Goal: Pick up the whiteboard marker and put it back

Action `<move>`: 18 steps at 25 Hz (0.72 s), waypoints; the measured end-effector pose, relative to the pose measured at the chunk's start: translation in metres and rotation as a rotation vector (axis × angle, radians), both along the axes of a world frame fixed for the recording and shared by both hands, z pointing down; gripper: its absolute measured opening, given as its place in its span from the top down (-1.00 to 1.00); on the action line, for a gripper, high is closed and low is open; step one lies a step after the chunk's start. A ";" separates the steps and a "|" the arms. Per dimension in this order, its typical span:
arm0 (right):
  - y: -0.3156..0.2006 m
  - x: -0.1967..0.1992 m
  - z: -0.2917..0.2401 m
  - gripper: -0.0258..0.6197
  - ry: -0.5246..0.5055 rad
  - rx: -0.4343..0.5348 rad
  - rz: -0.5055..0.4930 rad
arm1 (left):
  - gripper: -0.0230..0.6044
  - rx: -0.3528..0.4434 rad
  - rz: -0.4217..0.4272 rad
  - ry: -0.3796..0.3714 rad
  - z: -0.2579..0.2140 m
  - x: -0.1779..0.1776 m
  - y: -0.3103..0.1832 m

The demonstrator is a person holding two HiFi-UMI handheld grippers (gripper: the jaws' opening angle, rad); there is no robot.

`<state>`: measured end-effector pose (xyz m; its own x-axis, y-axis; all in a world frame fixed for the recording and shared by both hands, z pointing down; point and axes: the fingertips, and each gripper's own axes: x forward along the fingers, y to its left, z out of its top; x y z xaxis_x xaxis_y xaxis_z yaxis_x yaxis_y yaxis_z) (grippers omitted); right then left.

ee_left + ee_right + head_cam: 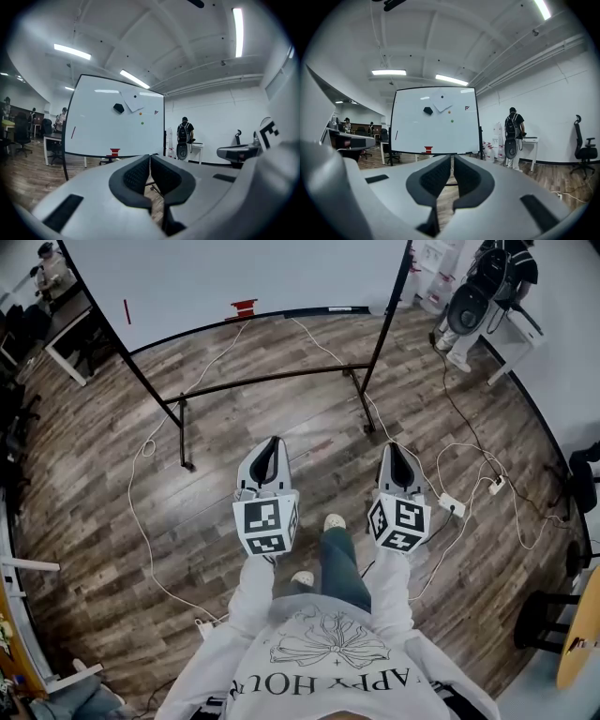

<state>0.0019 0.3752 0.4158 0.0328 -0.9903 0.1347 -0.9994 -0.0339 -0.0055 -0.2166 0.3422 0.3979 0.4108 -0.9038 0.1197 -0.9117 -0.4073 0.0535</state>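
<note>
A white whiteboard [234, 273] on a black frame stands ahead of me on the wood floor. A thin red marker [127, 311] sticks to its left part; it also shows in the left gripper view as a marker [72, 132] and in the right gripper view as a marker [396, 135]. A small red object [244, 307] sits on the board's bottom ledge. My left gripper [273, 442] and right gripper [393, 448] are held side by side, pointing at the board from well short of it. Both are shut with nothing between the jaws.
White cables and a power strip [452, 504] lie across the floor to the right. The board's black foot bar [272, 379] crosses the floor ahead. A person with a backpack [513, 126] stands at a desk at the far right. Desks and chairs [56, 324] fill the left.
</note>
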 end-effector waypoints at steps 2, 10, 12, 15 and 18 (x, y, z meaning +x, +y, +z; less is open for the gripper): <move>-0.018 0.000 0.004 0.90 0.002 -0.004 -0.019 | 0.90 -0.004 -0.009 -0.001 0.004 0.003 -0.015; -0.120 0.028 0.001 0.89 0.017 0.014 -0.086 | 0.90 0.013 -0.070 -0.005 0.003 0.032 -0.101; -0.153 0.039 -0.005 0.86 0.026 0.025 -0.112 | 0.90 0.023 -0.089 -0.003 -0.002 0.044 -0.130; -0.203 0.055 -0.013 0.77 0.038 0.031 -0.155 | 0.90 0.031 -0.107 -0.001 -0.008 0.068 -0.172; -0.248 0.074 -0.020 0.74 0.050 0.041 -0.187 | 0.90 0.040 -0.122 0.002 -0.013 0.093 -0.211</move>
